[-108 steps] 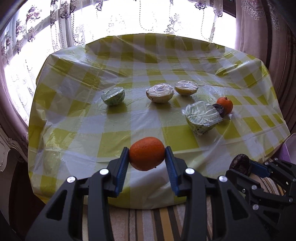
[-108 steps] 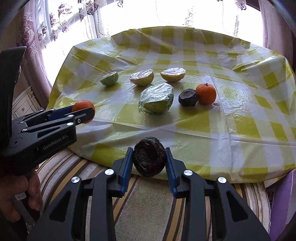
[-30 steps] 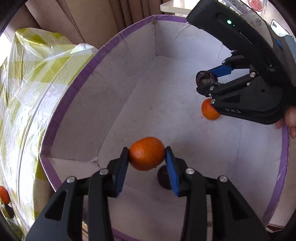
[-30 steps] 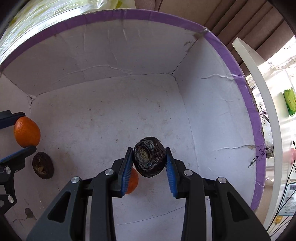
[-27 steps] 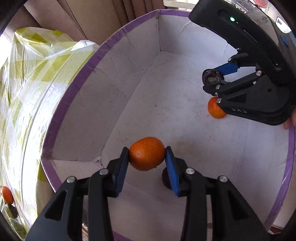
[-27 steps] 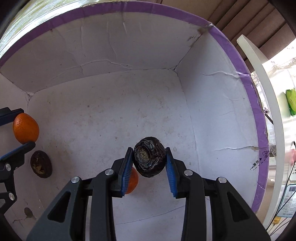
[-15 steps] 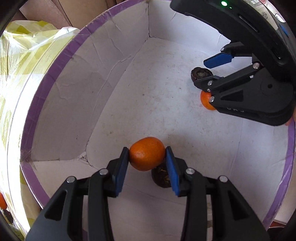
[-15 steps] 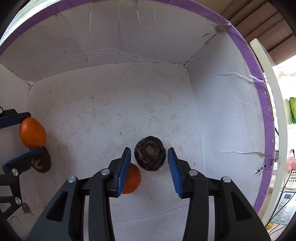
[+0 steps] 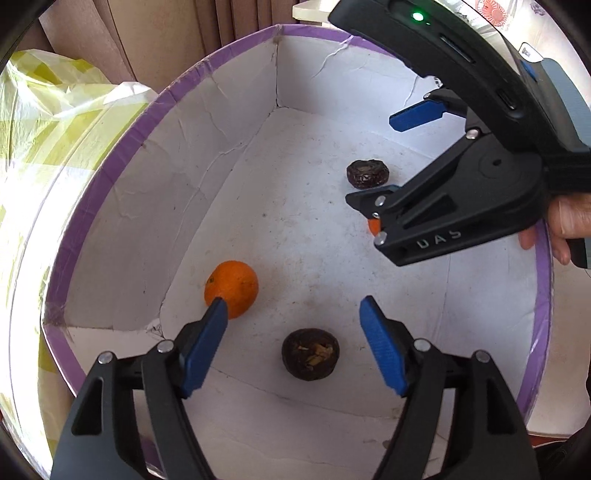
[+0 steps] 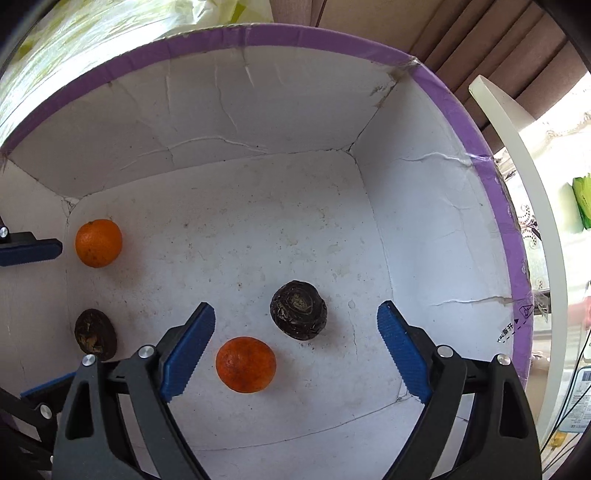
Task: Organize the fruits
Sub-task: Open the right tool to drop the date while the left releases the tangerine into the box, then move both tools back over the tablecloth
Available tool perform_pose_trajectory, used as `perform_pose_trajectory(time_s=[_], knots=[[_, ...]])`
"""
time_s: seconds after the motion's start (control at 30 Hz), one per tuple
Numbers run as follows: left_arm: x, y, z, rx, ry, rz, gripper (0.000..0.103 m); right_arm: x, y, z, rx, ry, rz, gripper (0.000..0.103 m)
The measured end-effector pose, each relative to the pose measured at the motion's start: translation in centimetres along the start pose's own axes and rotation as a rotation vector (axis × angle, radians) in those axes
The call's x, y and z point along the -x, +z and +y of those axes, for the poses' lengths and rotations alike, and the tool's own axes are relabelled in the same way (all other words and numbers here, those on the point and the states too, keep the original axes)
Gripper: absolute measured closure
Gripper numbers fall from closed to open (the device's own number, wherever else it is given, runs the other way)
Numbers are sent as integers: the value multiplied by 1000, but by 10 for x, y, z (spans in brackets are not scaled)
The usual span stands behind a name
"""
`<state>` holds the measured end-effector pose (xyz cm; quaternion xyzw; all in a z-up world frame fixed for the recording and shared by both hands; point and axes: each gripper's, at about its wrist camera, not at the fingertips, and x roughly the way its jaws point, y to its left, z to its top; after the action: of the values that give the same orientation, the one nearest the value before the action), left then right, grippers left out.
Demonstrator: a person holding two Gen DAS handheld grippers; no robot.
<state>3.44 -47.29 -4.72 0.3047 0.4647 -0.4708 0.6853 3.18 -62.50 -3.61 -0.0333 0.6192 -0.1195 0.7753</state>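
Note:
Both grippers hang over a white box with a purple rim [image 9: 110, 173] [image 10: 258, 40]. My left gripper [image 9: 293, 343] is open and empty. An orange [image 9: 231, 288] [image 10: 98, 242] lies on the box floor by its left finger. A dark wrinkled fruit [image 9: 311, 353] [image 10: 95, 334] lies between its fingers. My right gripper [image 10: 295, 350] [image 9: 391, 155] is open and empty. Another dark fruit [image 10: 298, 309] [image 9: 368, 173] and a second orange [image 10: 245, 363] lie on the floor below it. That orange is mostly hidden behind the right gripper in the left wrist view [image 9: 373, 226].
The table with a yellow checked cloth [image 9: 40, 122] [image 10: 92, 26] stands beside the box. Brown curtains [image 9: 166, 37] hang behind it. A white shelf edge [image 10: 524, 177] is right of the box.
Both grippers opened and let go. The orange dropped from the left gripper to the box floor; the dark fruit dropped from the right gripper and lies near the second orange.

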Motion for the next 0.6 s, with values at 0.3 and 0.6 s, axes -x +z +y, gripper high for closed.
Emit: perform_pose_trajectory(time_s=[0.3, 0.6], knots=[[54, -16, 0, 50, 7, -231, 23, 34, -4, -33, -174, 82, -152, 16], [129, -46, 20, 229, 203, -484, 23, 92, -4, -54, -311, 165, -339, 16]])
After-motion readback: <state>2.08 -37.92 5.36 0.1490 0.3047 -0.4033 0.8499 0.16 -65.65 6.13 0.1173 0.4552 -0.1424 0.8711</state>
